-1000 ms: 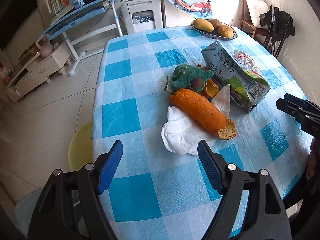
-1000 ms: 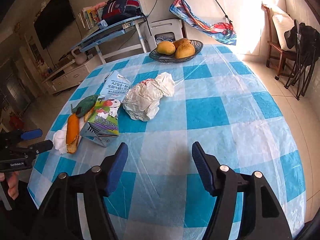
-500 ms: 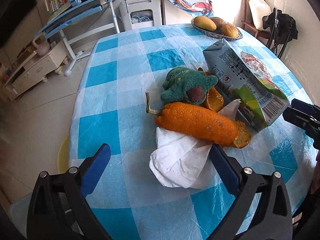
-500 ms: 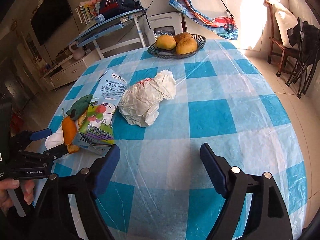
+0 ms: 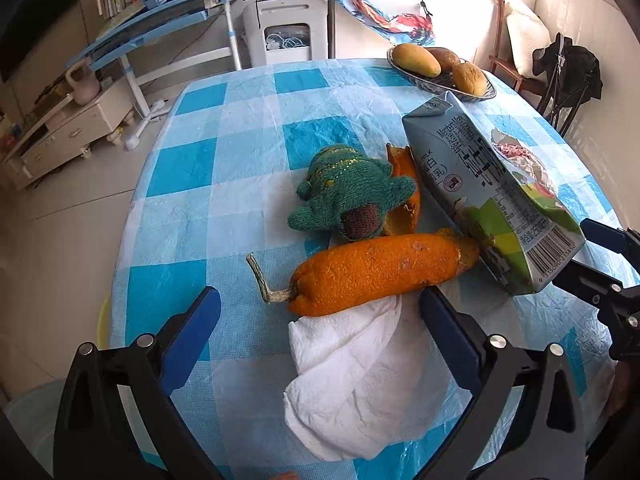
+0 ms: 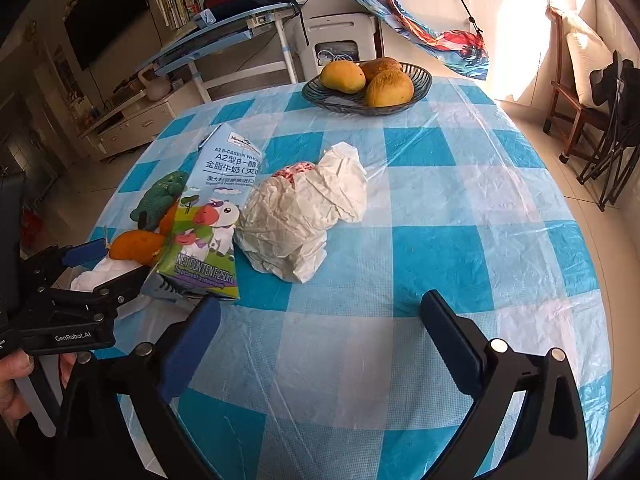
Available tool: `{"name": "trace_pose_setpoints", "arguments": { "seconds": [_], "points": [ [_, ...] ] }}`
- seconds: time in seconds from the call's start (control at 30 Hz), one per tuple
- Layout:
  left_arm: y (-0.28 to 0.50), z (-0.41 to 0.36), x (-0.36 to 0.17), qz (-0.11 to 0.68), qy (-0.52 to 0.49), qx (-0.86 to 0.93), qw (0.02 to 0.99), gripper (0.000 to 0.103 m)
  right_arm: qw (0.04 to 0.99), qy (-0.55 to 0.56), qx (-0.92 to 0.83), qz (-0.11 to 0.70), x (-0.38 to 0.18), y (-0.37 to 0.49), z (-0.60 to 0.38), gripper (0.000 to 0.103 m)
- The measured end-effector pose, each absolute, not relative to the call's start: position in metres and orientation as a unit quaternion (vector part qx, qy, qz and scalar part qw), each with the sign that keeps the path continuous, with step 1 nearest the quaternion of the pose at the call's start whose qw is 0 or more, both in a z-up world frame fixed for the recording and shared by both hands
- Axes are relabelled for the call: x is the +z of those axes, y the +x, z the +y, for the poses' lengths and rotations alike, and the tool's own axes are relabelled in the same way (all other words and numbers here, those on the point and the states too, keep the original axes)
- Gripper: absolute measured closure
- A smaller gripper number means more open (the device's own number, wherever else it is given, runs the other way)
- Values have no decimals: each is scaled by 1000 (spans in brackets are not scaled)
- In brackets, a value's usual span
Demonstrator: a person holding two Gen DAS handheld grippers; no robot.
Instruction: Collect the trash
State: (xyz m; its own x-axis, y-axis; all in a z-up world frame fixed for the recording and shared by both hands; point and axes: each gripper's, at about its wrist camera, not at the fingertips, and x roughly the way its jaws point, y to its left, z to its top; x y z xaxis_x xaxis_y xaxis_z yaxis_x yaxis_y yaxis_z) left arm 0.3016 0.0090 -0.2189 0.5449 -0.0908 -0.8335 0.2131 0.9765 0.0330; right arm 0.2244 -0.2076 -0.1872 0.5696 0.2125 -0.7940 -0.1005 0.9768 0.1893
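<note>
On the blue checked table (image 5: 240,152) lies a heap of trash: a long orange peel (image 5: 380,272) on a white tissue (image 5: 360,376), a green knitted piece (image 5: 352,196), a smaller peel (image 5: 404,184) and a tipped milk carton (image 5: 480,184). My left gripper (image 5: 318,304) is open, low over the tissue, with the long peel just beyond its fingertips. To the carton's right lies a crumpled white paper wrapper (image 6: 304,216). My right gripper (image 6: 320,304) hovers short of the wrapper and the carton (image 6: 208,224); its jaws are opening, with nothing between them.
A dark bowl of mangoes (image 6: 360,100) stands at the table's far edge. A yellow basin (image 5: 103,320) sits on the floor beside the table's left edge. A chair with dark clothes (image 6: 600,92) stands to the right. A hand (image 6: 12,372) holds the left gripper (image 6: 88,272).
Both grippers have opened wider. The left one has come closer and lower to the peel and tissue, which now fill its view. The right one has edged forward toward the wrapper.
</note>
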Motion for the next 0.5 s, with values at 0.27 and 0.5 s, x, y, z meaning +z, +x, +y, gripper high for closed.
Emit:
{"name": "trace_pose_setpoints", "arguments": {
  "seconds": [0.27, 0.5],
  "points": [
    [303, 10, -219, 470, 64, -88, 876, 6, 882, 19, 72, 466, -189, 225, -196, 7],
    [303, 10, -219, 470, 64, -88, 876, 6, 878, -14, 59, 475, -192, 227, -189, 6]
  ]
}}
